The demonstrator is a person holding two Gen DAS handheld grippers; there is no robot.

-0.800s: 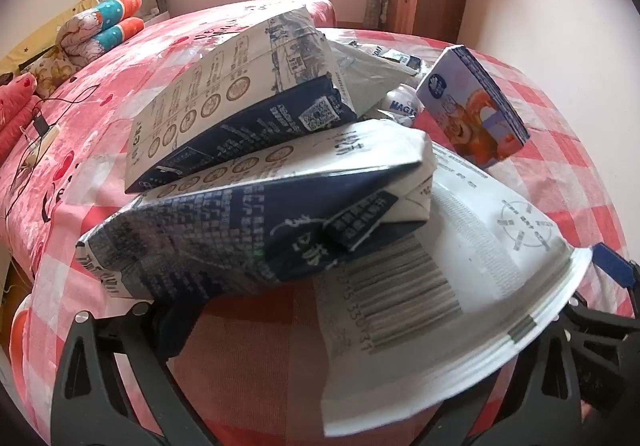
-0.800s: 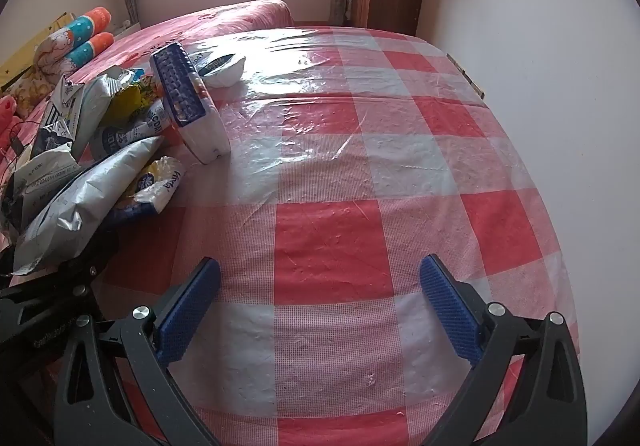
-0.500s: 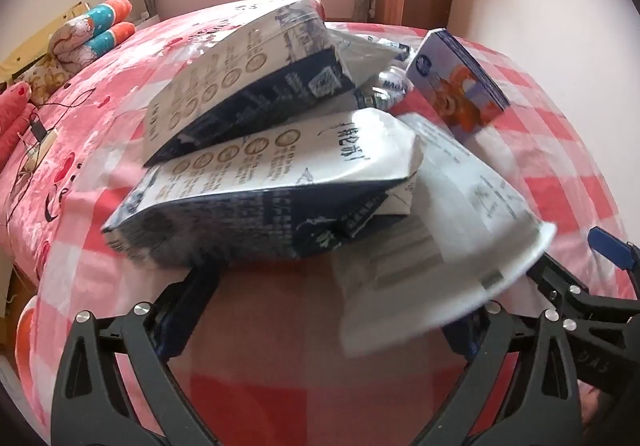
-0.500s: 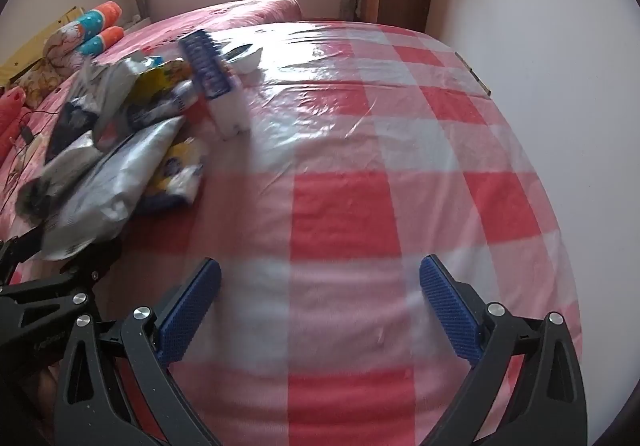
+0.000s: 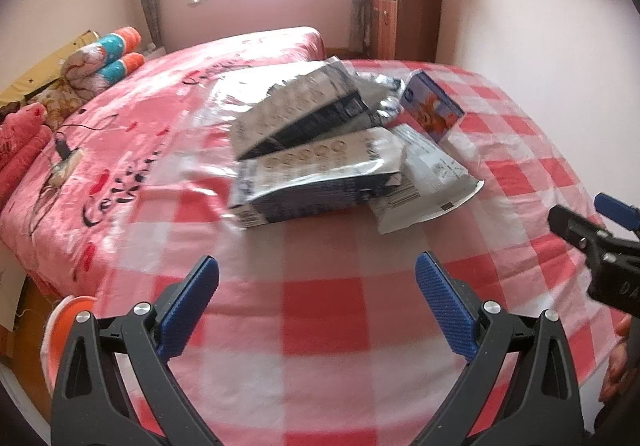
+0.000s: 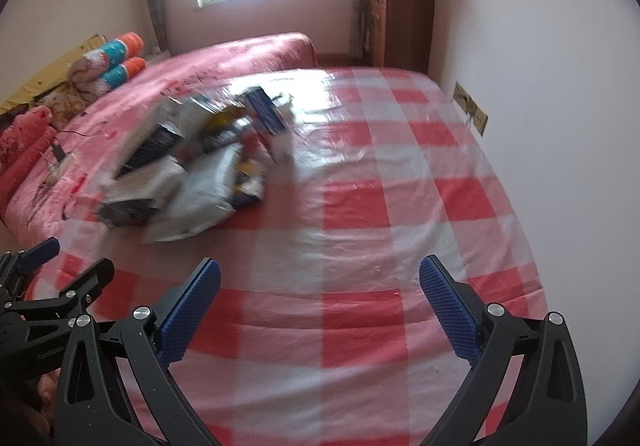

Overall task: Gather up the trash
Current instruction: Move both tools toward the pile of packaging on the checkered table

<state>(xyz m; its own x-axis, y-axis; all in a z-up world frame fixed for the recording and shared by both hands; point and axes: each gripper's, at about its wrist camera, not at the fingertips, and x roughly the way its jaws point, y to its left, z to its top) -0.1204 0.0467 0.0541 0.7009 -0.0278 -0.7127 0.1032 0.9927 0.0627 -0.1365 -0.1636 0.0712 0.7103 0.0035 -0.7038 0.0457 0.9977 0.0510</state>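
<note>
A heap of trash lies on the red-and-white checked table cover (image 5: 320,310): two dark blue and white snack bags (image 5: 320,174), a flat white bag (image 5: 432,182) and a blue carton (image 5: 434,112) standing at its right. The heap shows blurred in the right wrist view (image 6: 192,166). My left gripper (image 5: 316,302) is open and empty, some way short of the heap. My right gripper (image 6: 318,306) is open and empty over bare cover, to the right of the heap. It also shows in the left wrist view (image 5: 592,238).
A bed with a pink blanket (image 5: 132,118) and rolled bedding (image 5: 108,58) lies left of the table. A wooden cabinet (image 5: 400,14) stands at the back wall. A wall (image 6: 540,86) runs along the table's right edge.
Both grippers have pulled back and risen from the heap. The bags, close against my left gripper before, now lie well ahead of it. Both views are blurred by the motion.
</note>
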